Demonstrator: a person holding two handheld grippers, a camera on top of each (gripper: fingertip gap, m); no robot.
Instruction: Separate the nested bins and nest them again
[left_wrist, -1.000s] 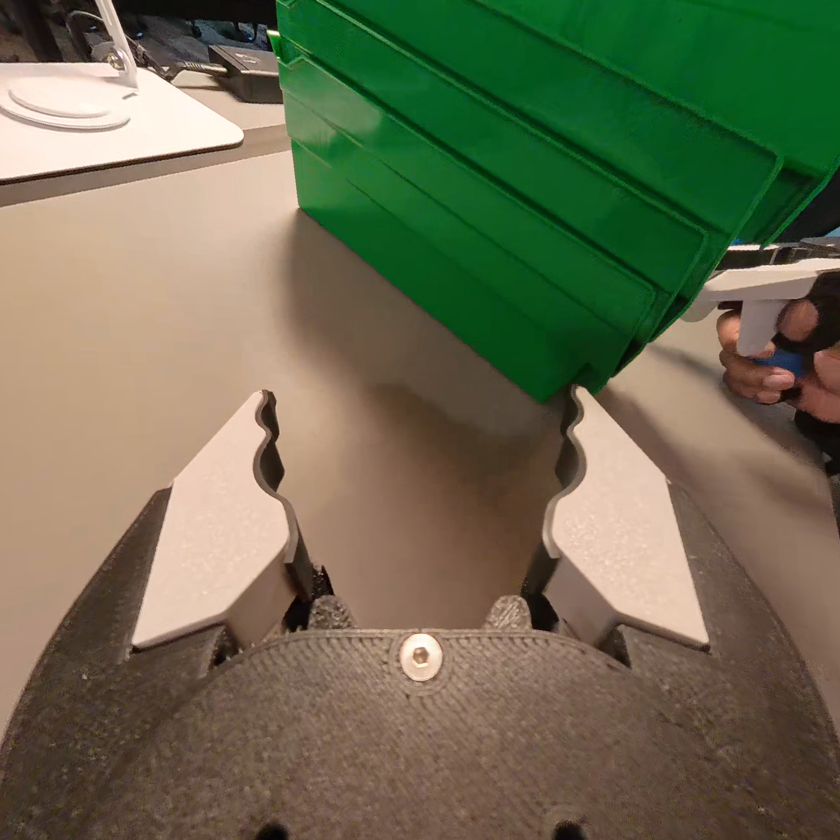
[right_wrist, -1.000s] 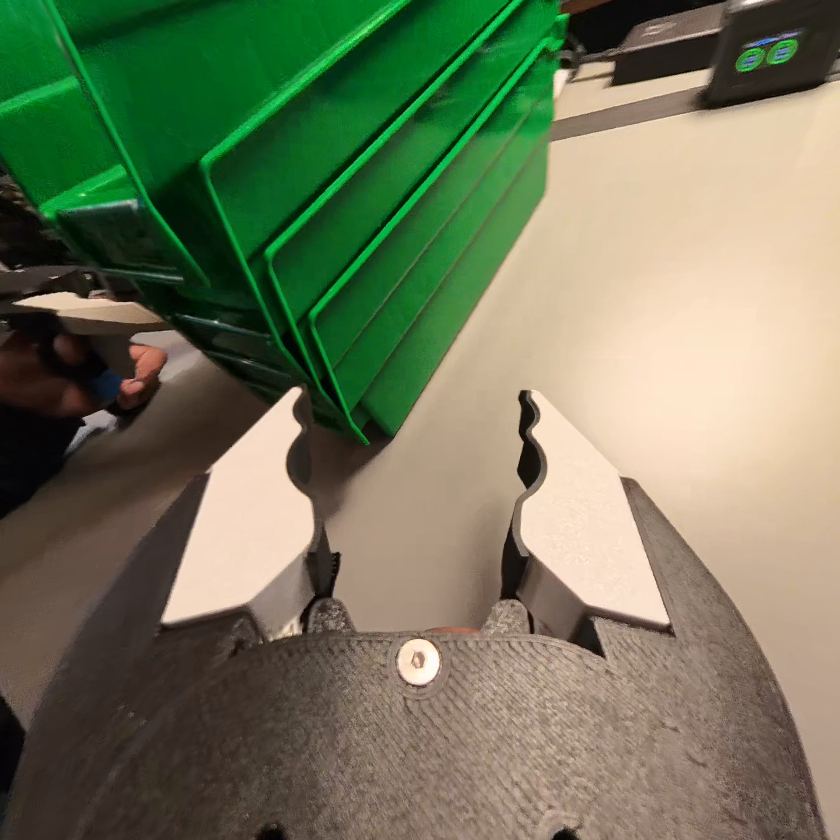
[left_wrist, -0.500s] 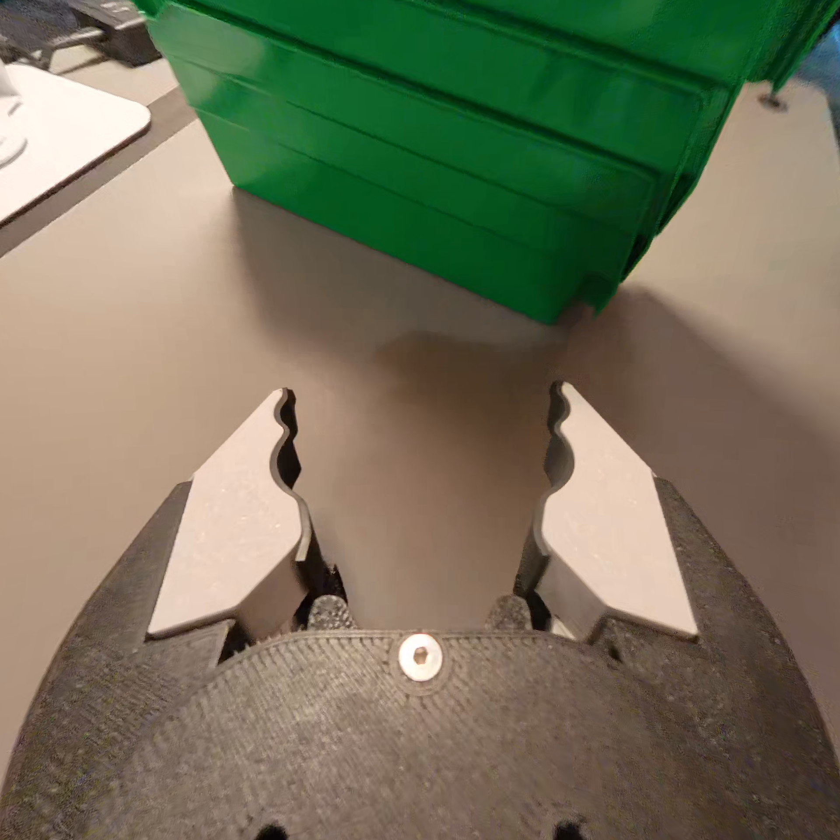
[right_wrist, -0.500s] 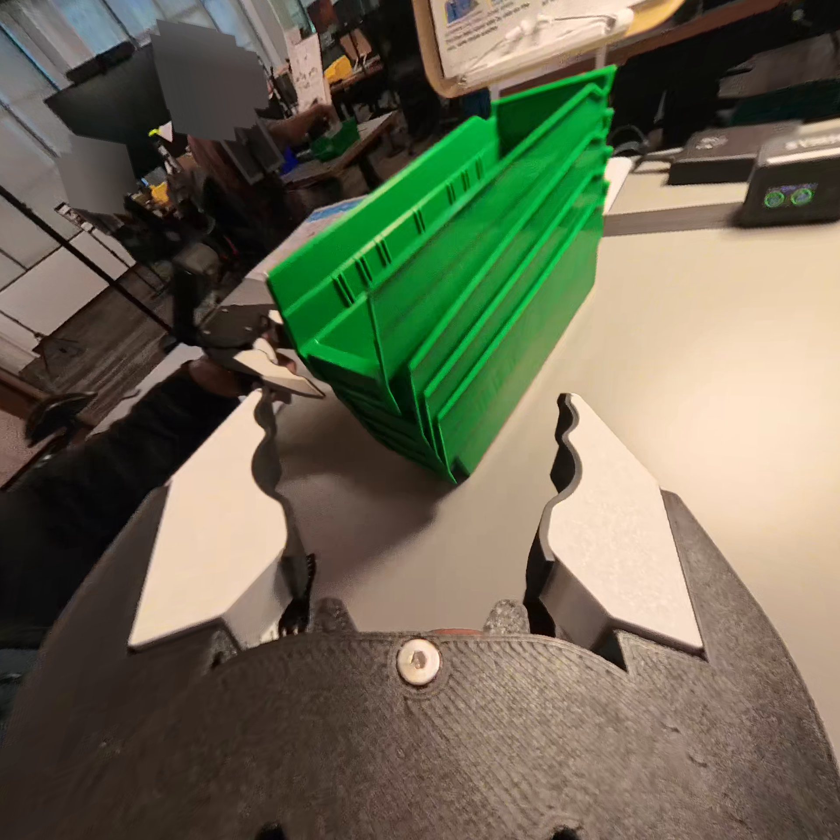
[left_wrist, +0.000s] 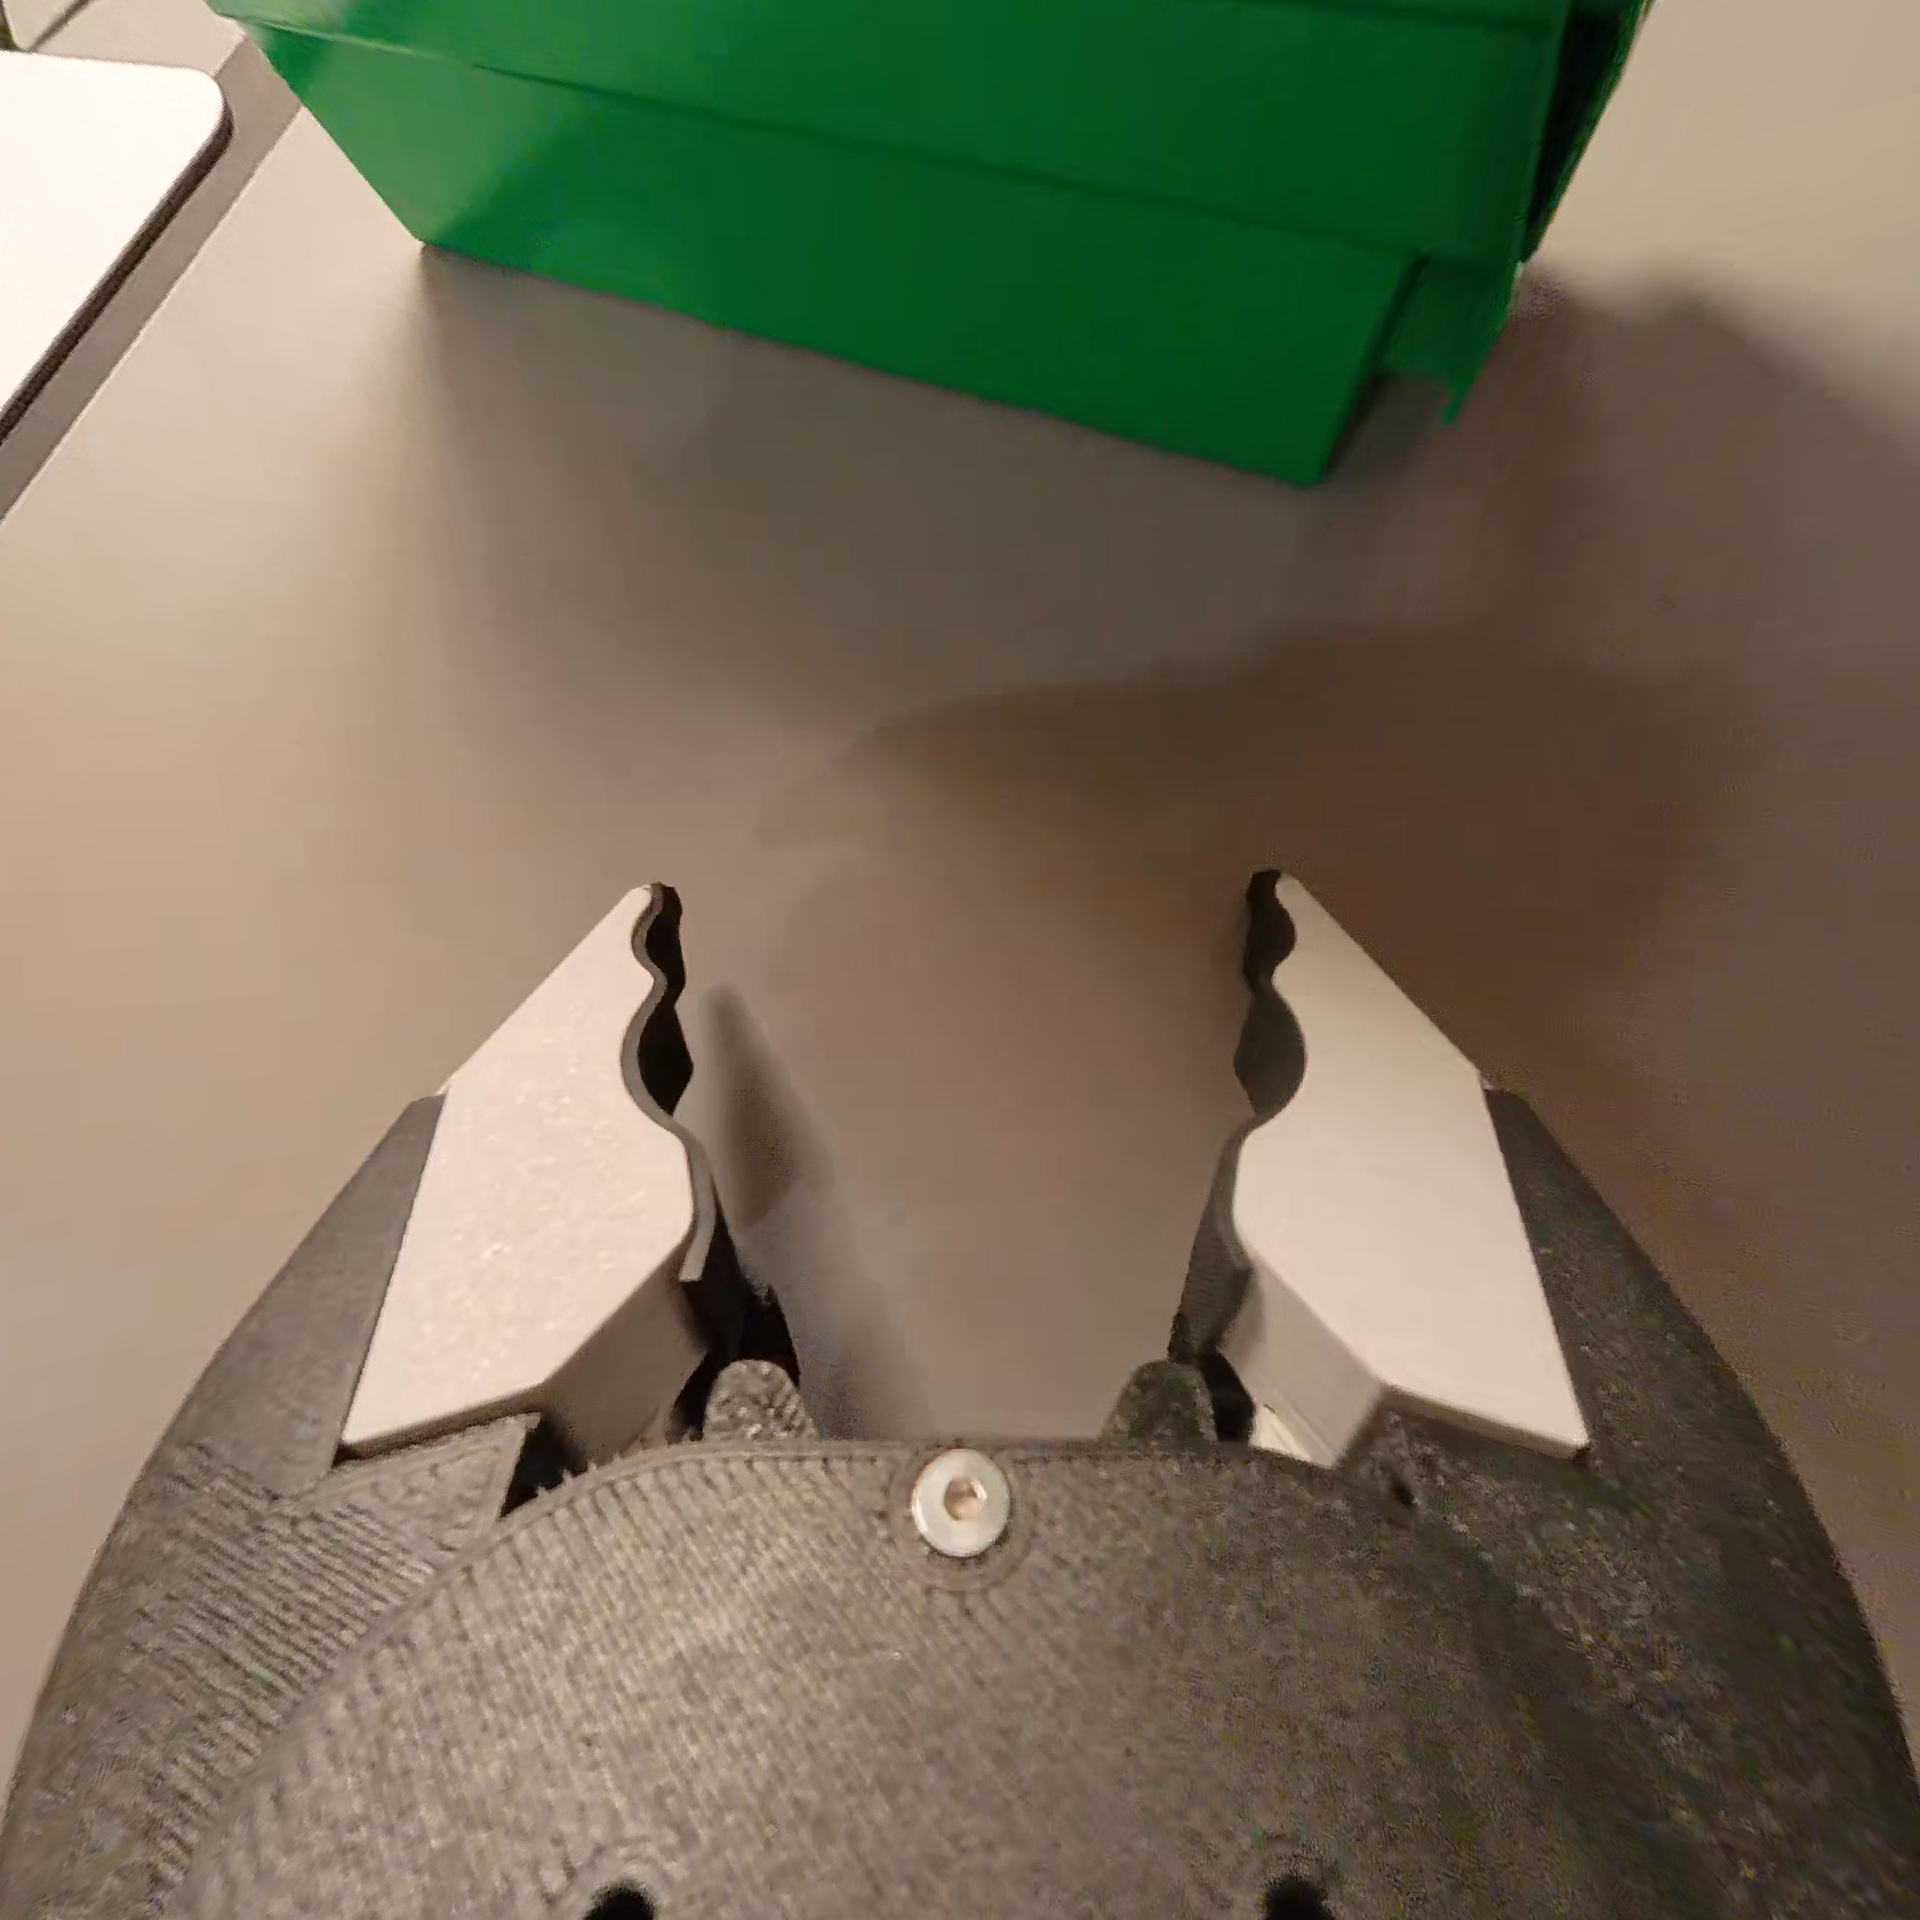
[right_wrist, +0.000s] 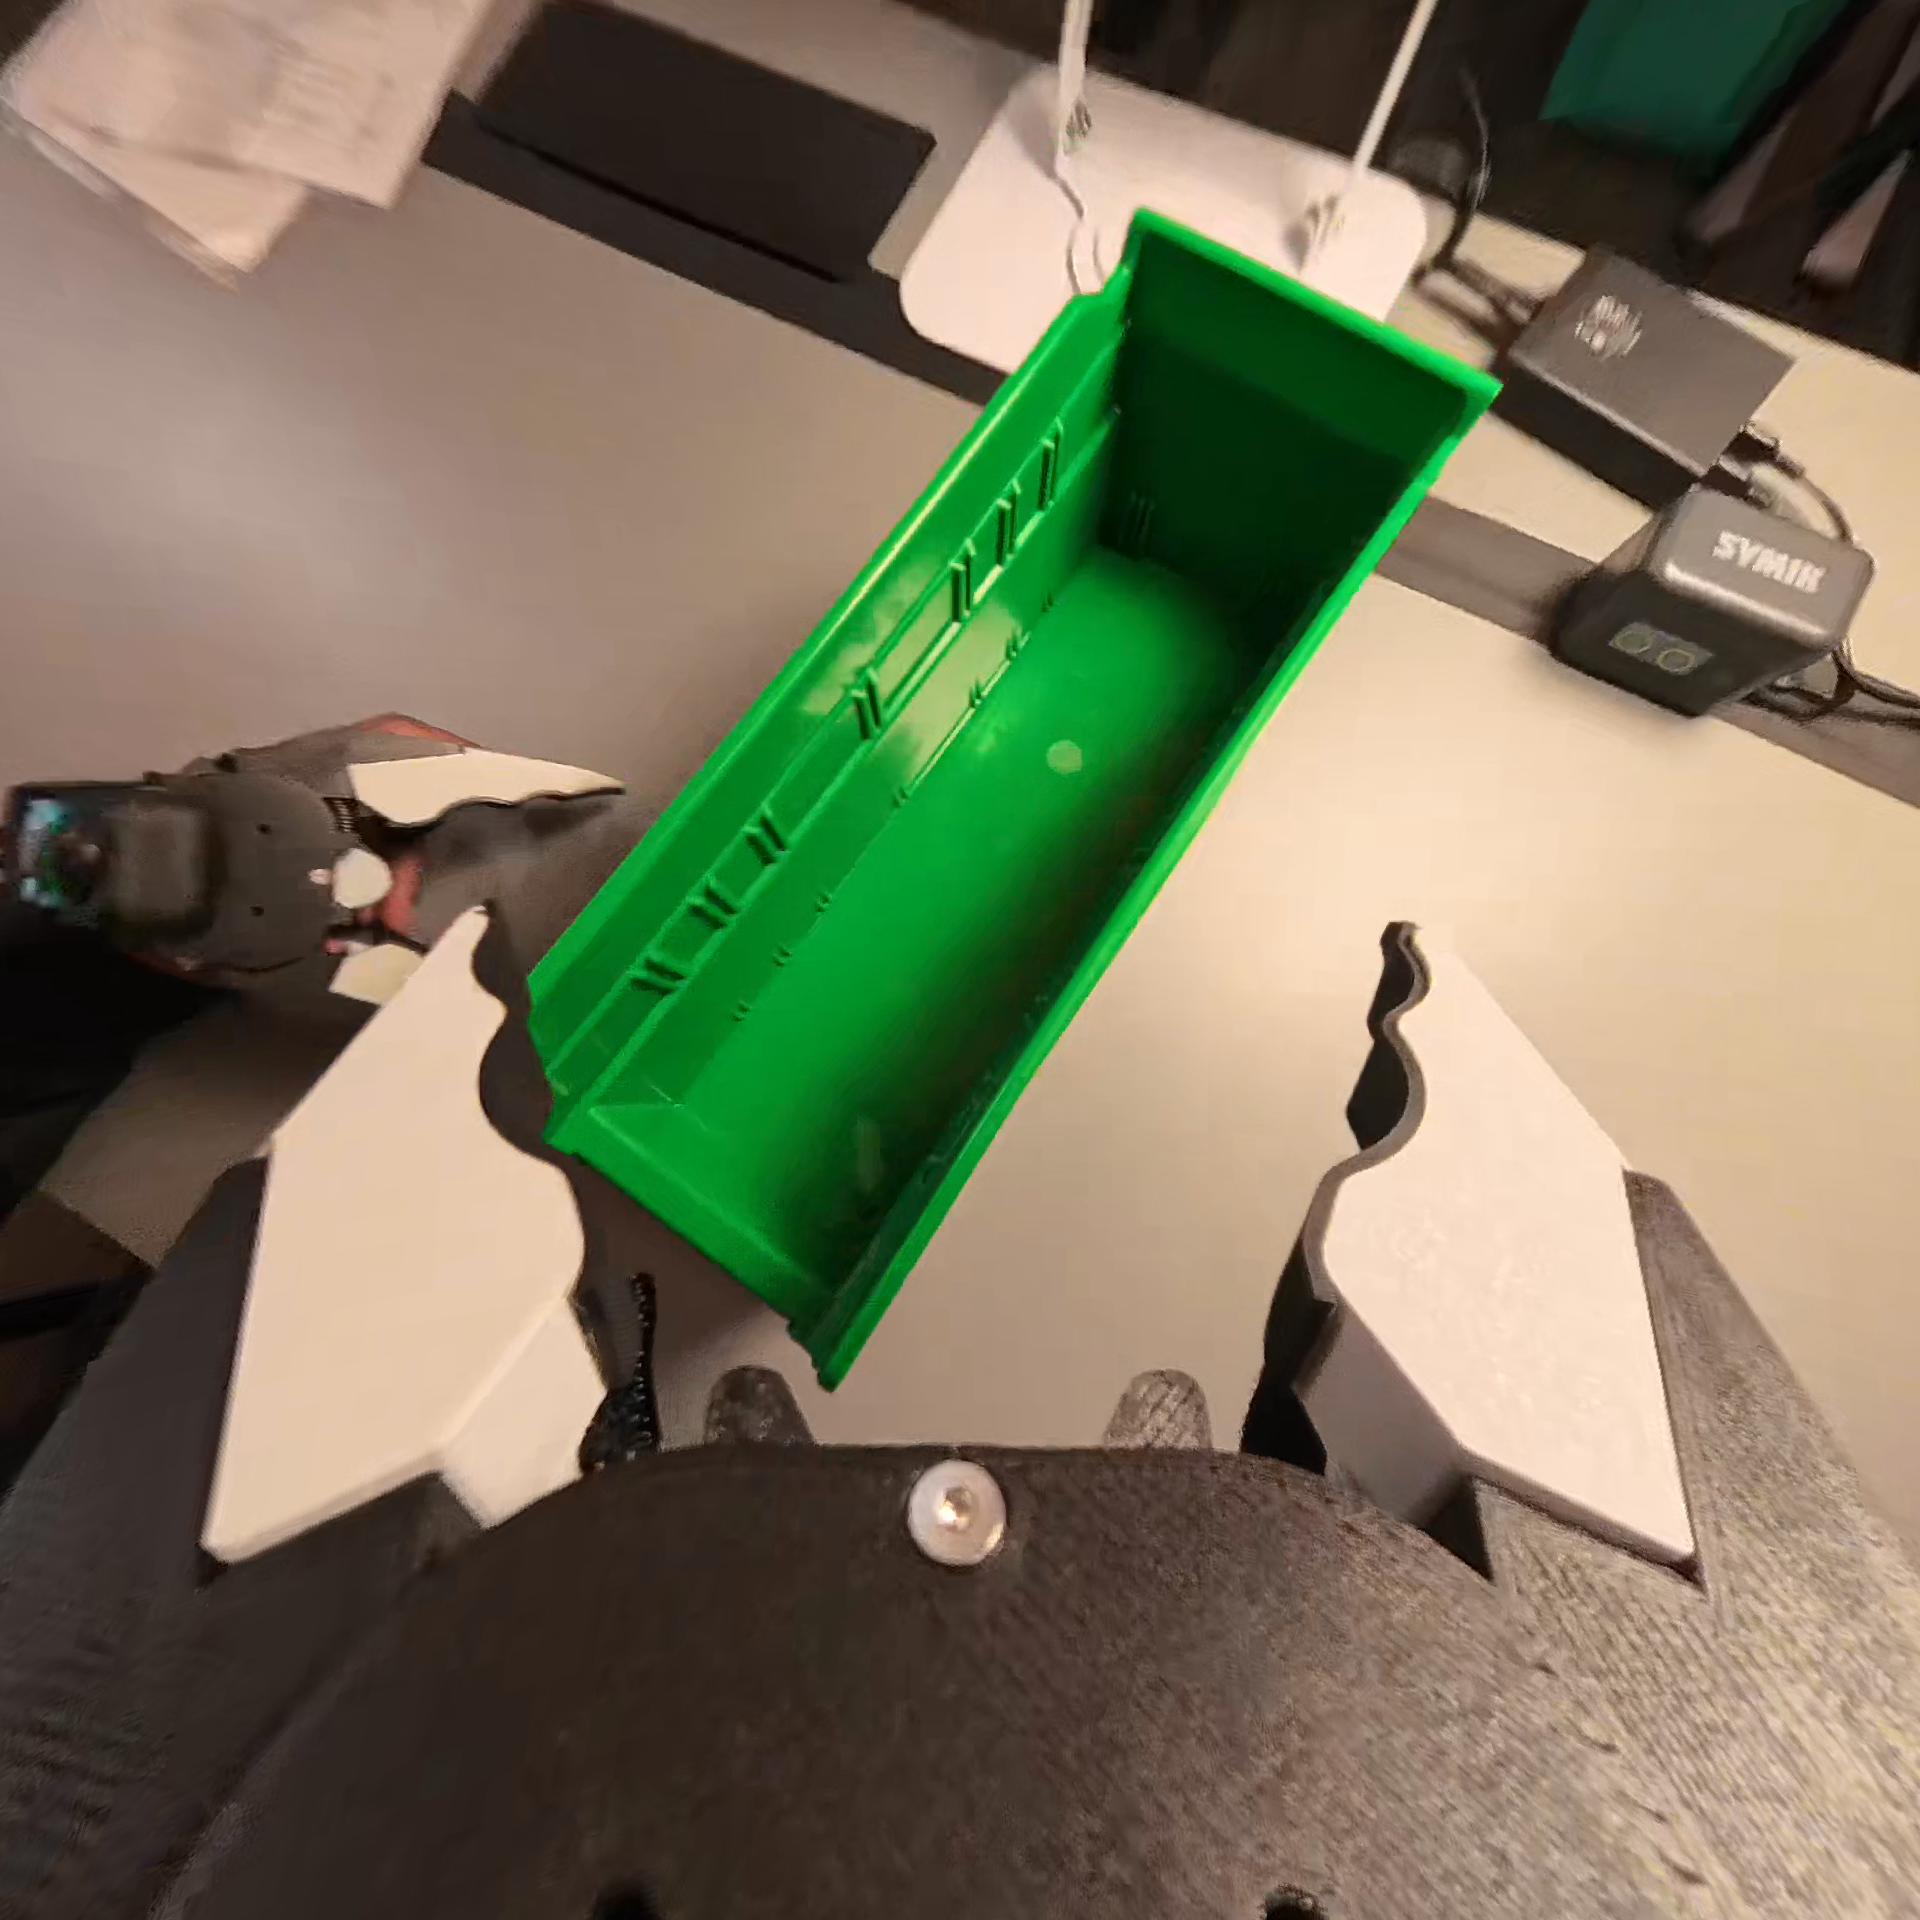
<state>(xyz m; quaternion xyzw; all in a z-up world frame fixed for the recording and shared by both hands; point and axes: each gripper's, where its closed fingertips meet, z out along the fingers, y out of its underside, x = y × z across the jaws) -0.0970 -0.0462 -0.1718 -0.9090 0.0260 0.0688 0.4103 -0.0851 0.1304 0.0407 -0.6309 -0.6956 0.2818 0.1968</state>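
Each claw is built alike. The left claw (left_wrist: 961, 894) has a broad black body with a woven, printed-layer texture, curving like a shield toward the camera. A single silver hex-socket screw (left_wrist: 961, 1517) sits at the middle of its front edge, and two dark round holes show at the bottom border. Its two fingers (left_wrist: 540, 1174) are pale grey wedges with a fine grainy surface, their inner edges cut in a wavy, scalloped line and faced with dark pads. The right claw (right_wrist: 940, 935) shows the same black shell, silver screw (right_wrist: 956, 1524) and pale wedge fingers (right_wrist: 1496, 1278), with a short black ribbed strap (right_wrist: 623, 1371) beside one finger's root.
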